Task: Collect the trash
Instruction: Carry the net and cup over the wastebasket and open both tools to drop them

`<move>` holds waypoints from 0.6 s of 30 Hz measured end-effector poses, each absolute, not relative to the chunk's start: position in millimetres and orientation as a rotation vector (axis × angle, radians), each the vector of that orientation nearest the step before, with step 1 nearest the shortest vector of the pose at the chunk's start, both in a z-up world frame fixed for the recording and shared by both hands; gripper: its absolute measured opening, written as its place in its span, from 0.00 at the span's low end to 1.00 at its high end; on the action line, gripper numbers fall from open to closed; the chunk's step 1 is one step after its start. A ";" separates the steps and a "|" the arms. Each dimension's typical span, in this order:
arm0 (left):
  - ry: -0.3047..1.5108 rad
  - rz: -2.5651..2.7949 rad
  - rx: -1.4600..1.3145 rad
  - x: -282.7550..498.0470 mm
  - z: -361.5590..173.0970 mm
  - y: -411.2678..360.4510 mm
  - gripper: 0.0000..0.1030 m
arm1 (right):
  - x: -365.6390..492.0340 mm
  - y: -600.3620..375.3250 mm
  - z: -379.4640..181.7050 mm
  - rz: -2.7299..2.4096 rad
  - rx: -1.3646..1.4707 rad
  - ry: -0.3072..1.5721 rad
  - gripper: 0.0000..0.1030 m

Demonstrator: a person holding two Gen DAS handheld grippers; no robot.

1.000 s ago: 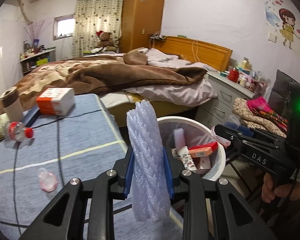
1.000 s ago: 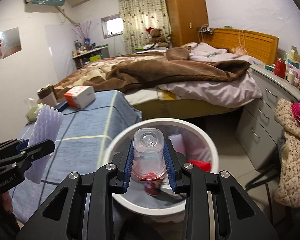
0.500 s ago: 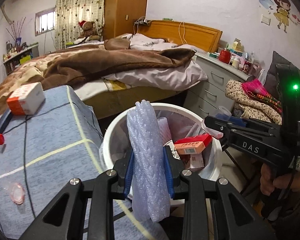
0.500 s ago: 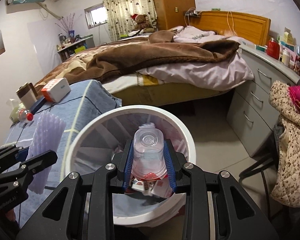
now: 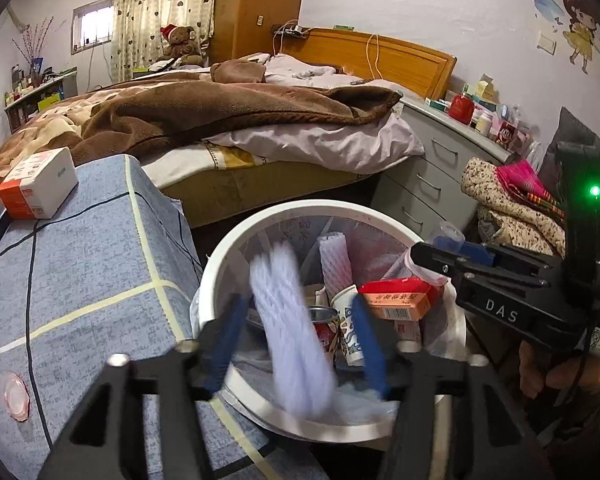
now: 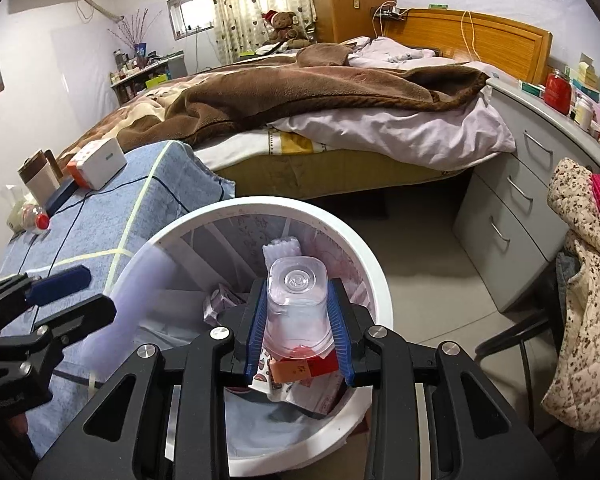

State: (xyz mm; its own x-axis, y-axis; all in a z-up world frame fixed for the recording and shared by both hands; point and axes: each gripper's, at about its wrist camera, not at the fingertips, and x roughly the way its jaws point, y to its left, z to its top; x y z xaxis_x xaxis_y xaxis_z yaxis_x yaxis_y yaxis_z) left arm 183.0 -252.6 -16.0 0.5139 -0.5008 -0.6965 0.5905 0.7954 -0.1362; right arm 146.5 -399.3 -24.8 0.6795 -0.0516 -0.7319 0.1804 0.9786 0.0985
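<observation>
Left gripper [image 5: 296,334] has sprung apart, and the ribbed white foam sleeve [image 5: 292,336], clamped half a second ago, blurs over the round white plastic bin [image 5: 216,276]. Right gripper [image 6: 298,326] pinches a clear square plastic cup [image 6: 296,304] above the bin; "DAS" reads on its body.

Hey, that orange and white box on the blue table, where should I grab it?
Probably from above, pinching the orange and white box across its two long sides: it lies flat on the blue table, top exposed, nothing stacked on it.
</observation>
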 end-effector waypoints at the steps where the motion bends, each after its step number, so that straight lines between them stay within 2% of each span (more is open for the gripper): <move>1: 0.799 -0.662 0.116 183.8 -15.9 -251.5 0.59 | 146.3 -398.5 -24.7 -0.133 0.165 0.818 0.31; 2: 0.804 -0.665 0.108 185.5 -16.1 -251.4 0.59 | 147.7 -398.4 -24.9 -0.135 0.163 0.819 0.32; 3: 0.806 -0.663 0.103 185.7 -16.0 -249.7 0.59 | 147.5 -398.0 -24.4 -0.136 0.161 0.816 0.39; 4: 0.804 -0.656 0.105 186.0 -16.0 -248.8 0.62 | 145.9 -397.1 -23.6 -0.137 0.160 0.813 0.52; 6: 0.802 -0.645 0.104 186.4 -15.3 -246.0 0.63 | 147.0 -396.0 -23.0 -0.135 0.163 0.808 0.60; 18: 0.757 -0.592 0.047 182.7 1.7 -209.8 0.65 | 143.9 -382.0 -14.1 -0.137 0.181 0.772 0.60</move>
